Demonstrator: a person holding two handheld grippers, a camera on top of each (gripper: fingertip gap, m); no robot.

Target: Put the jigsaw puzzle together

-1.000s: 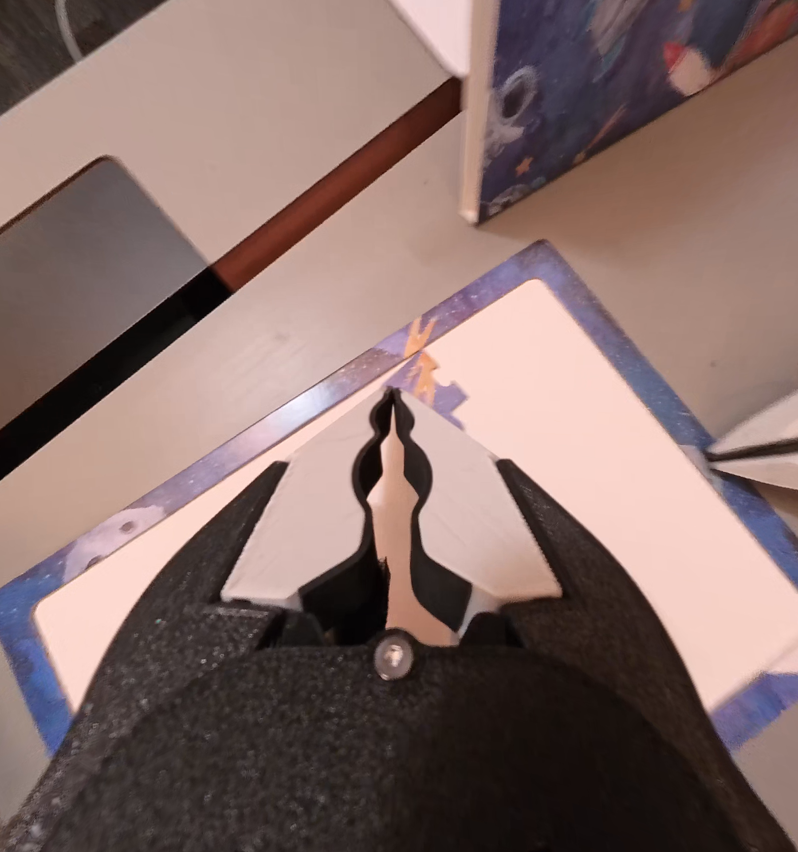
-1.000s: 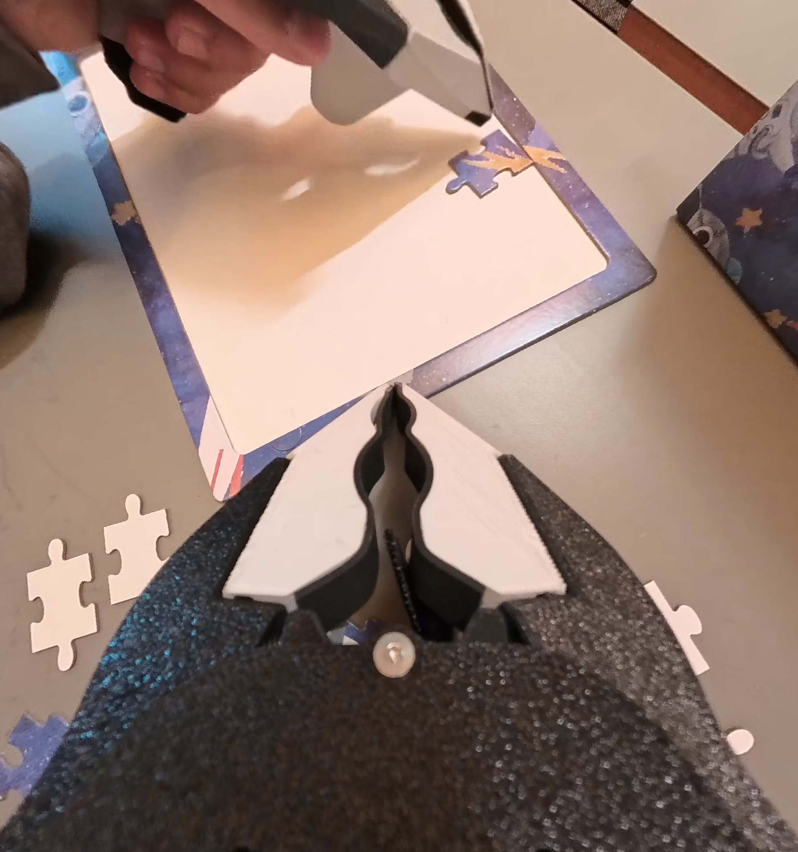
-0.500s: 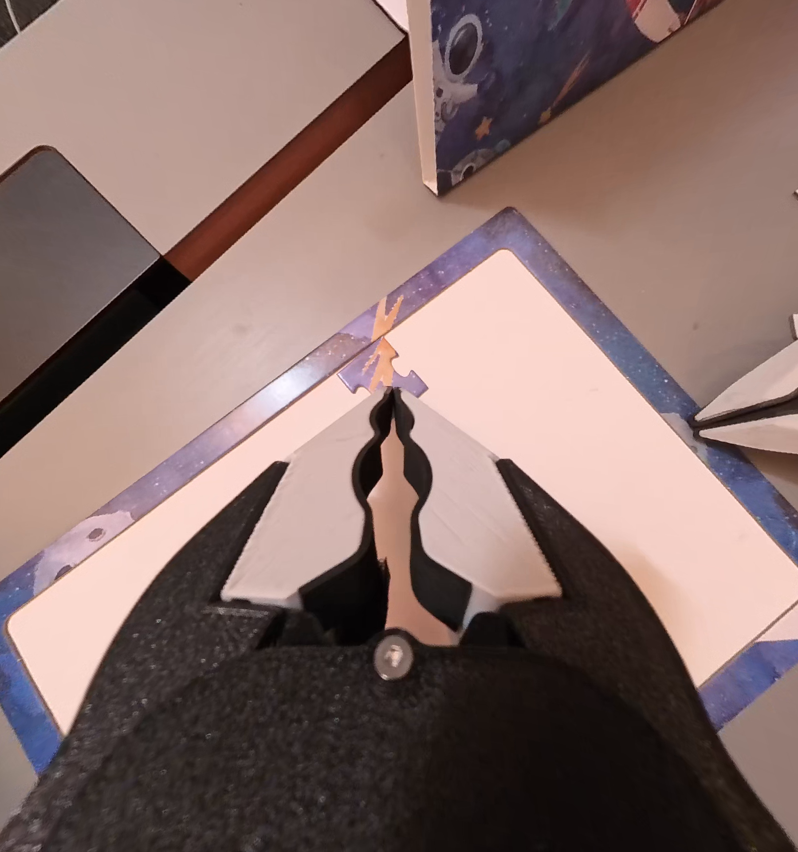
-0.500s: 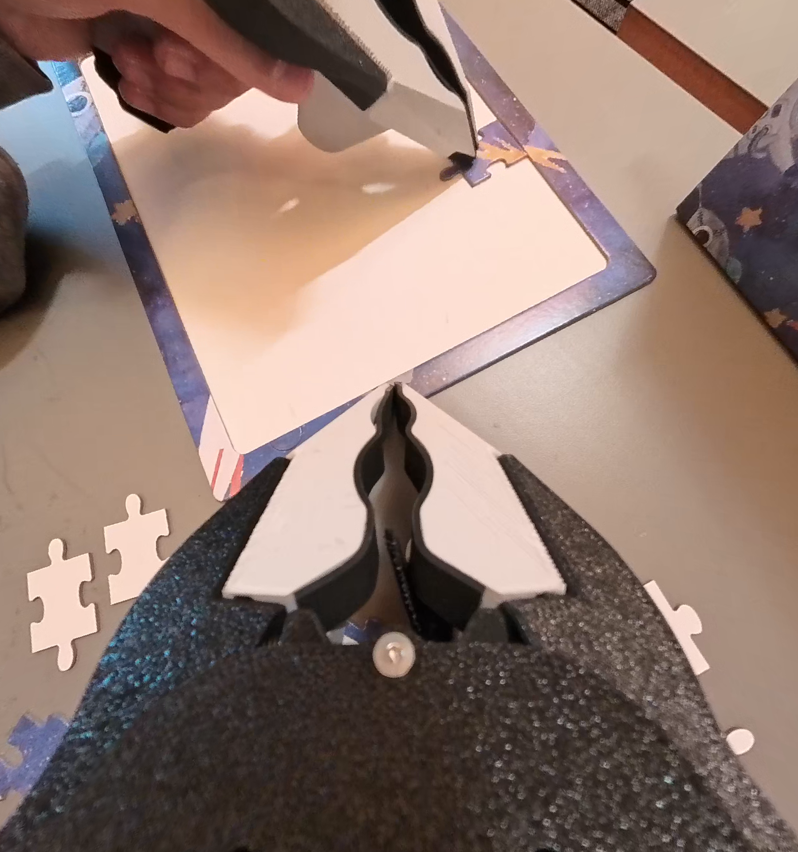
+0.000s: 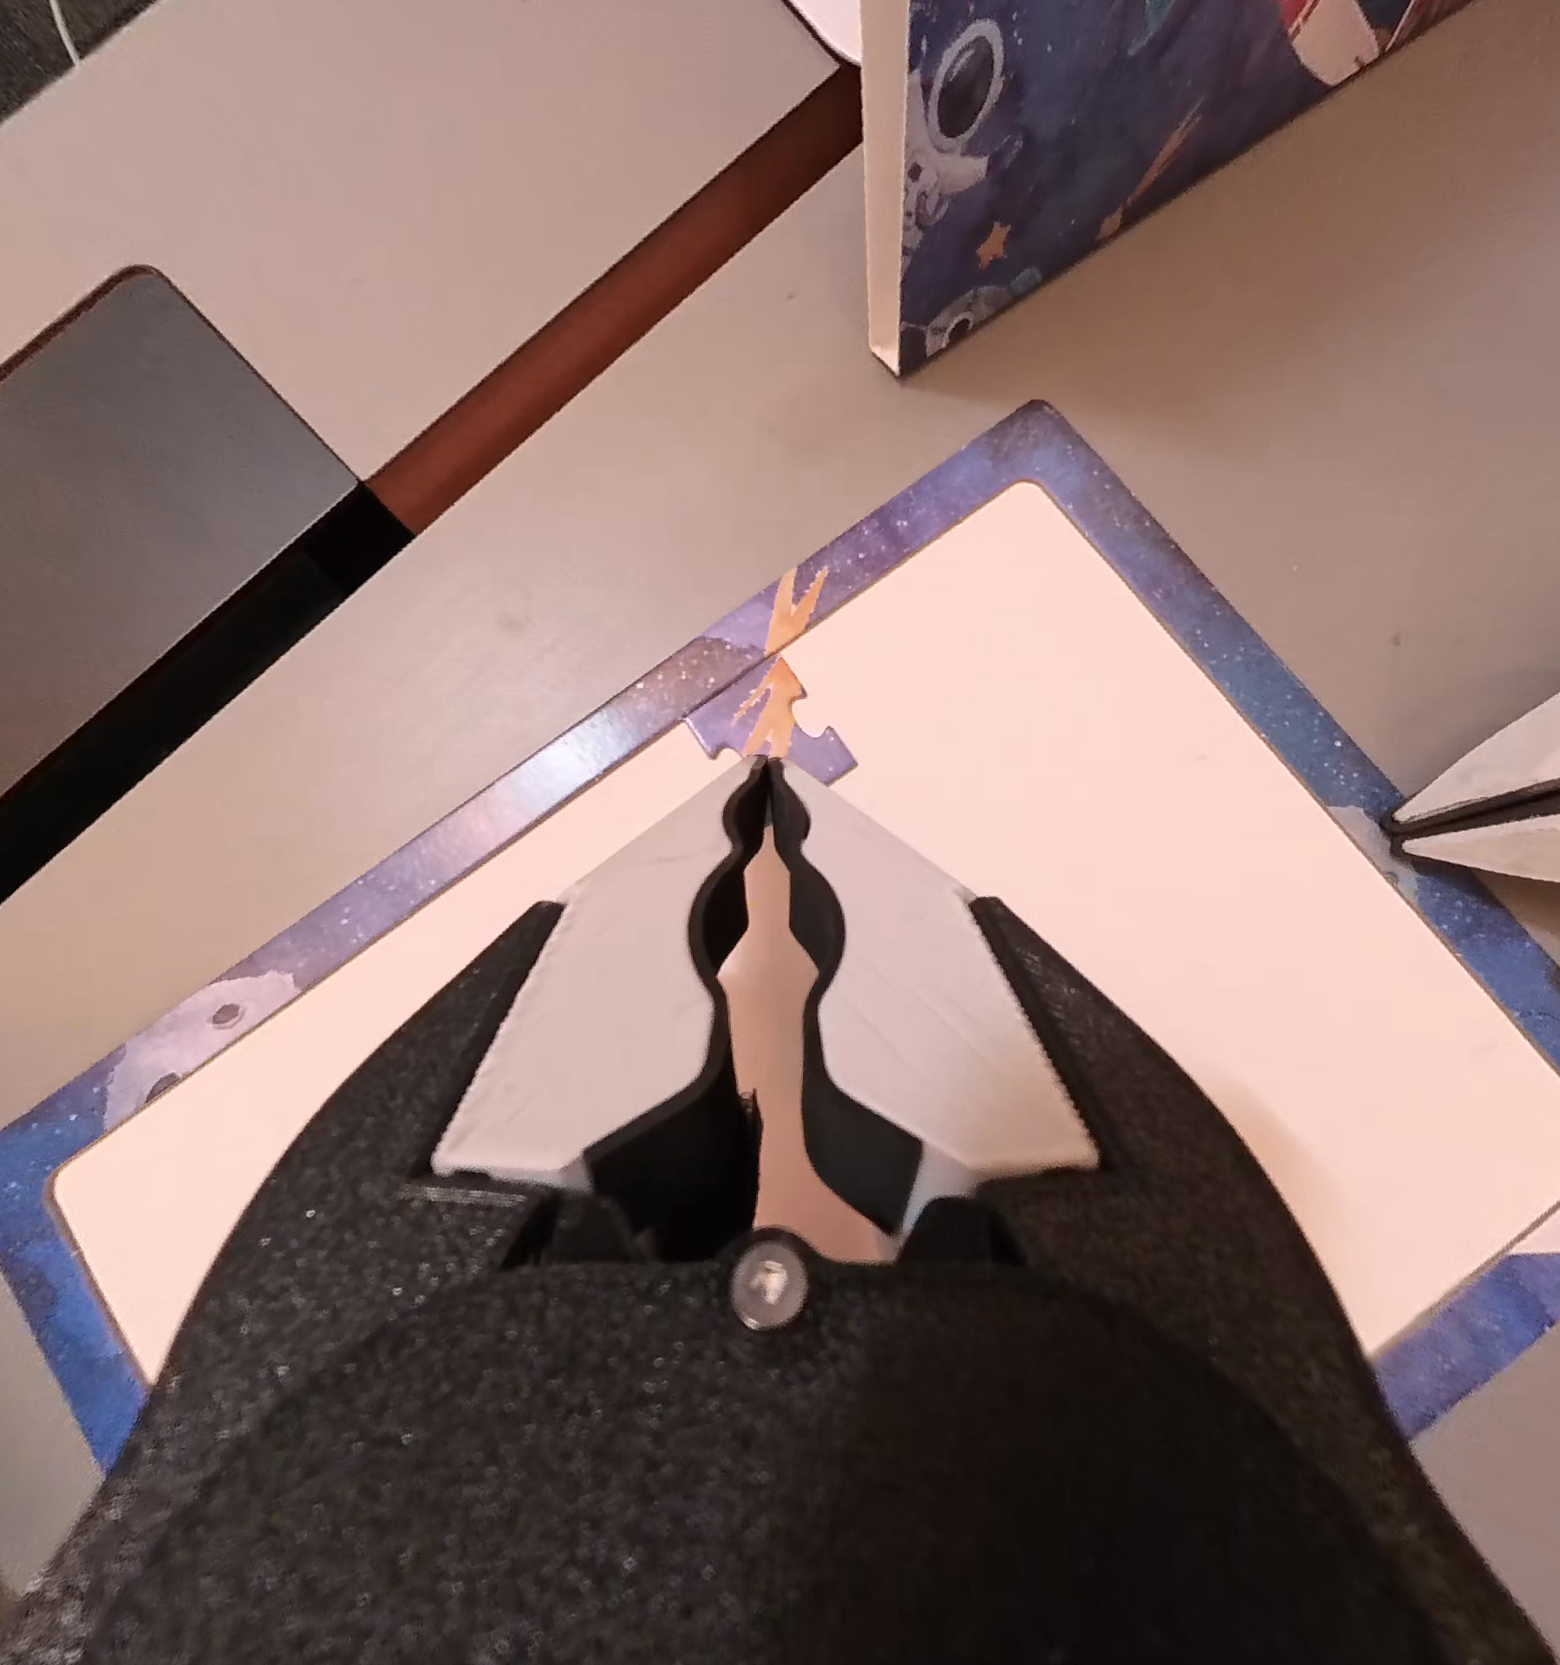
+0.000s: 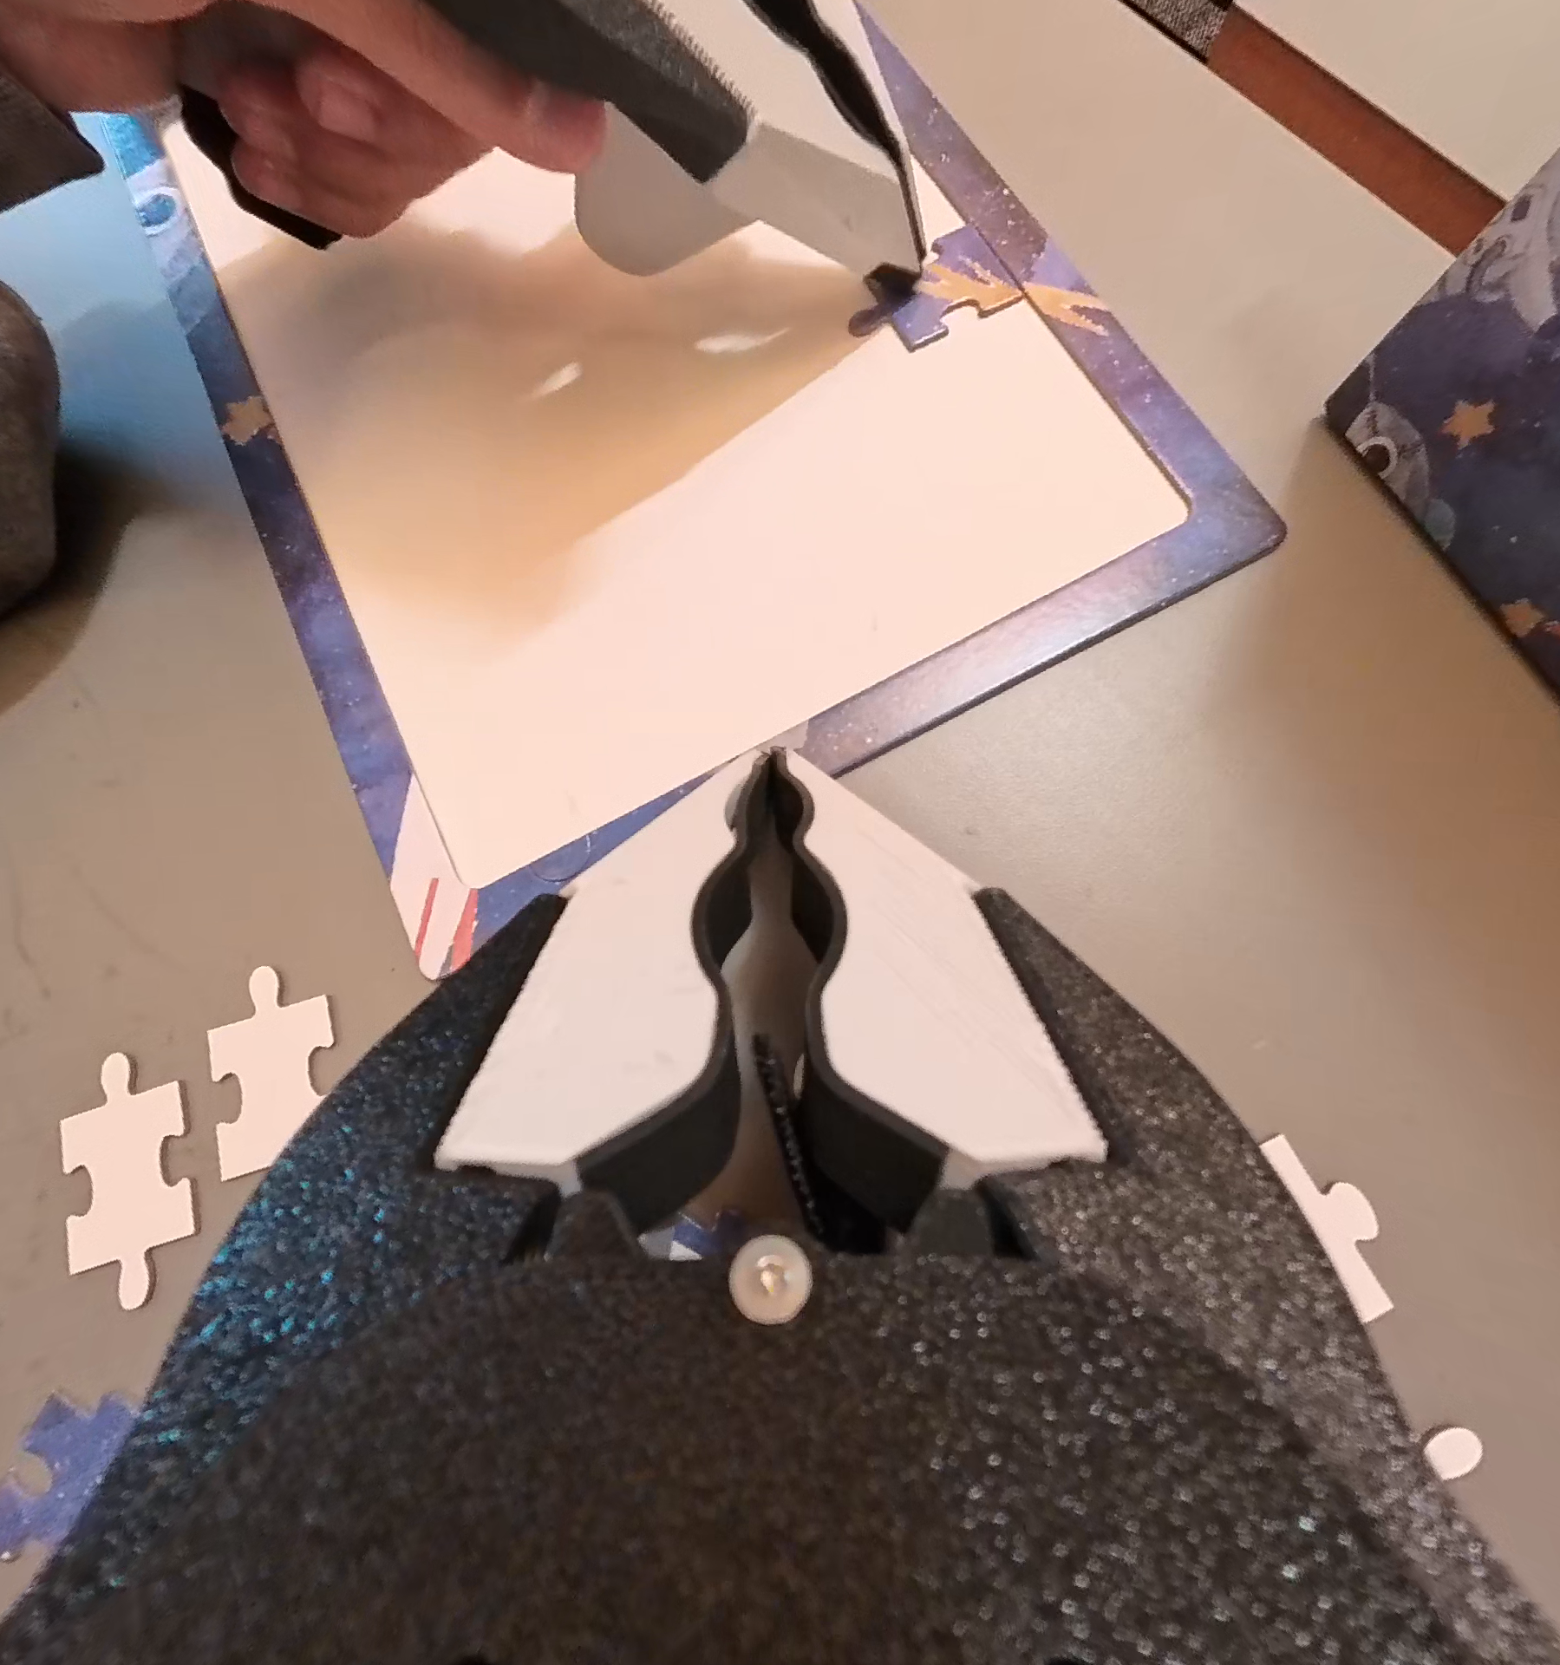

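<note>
Puzzle piece, blue with a gold streak, lies in the frame tray against its far border, the streak lining up with the gold mark on the border. It is the only piece seated; the rest of the tray's pale floor is bare.

Change over the last second: our left tool has come down from a hover above the tray, and the closed tip now rests on the near edge of the piece. The right wrist view confirms it: left tool tip-down on the piece, the hand angling it steeply. The piece has also gone from slightly askew to flush with the border. We read this as pressing or nudging, not gripping: the fingers are together, with nothing between them.

Right tool is also closed and empty, parked over the tray's near border, well away from the piece.

Loose pieces wait on the worktop: two white-side-up at the left, one blue lower left, another white one at the right. The puzzle box stands beyond the tray.

Judgement: first piece is effectively placed, task barely begun. Next we likely need to flip and fetch a neighbour.
</note>
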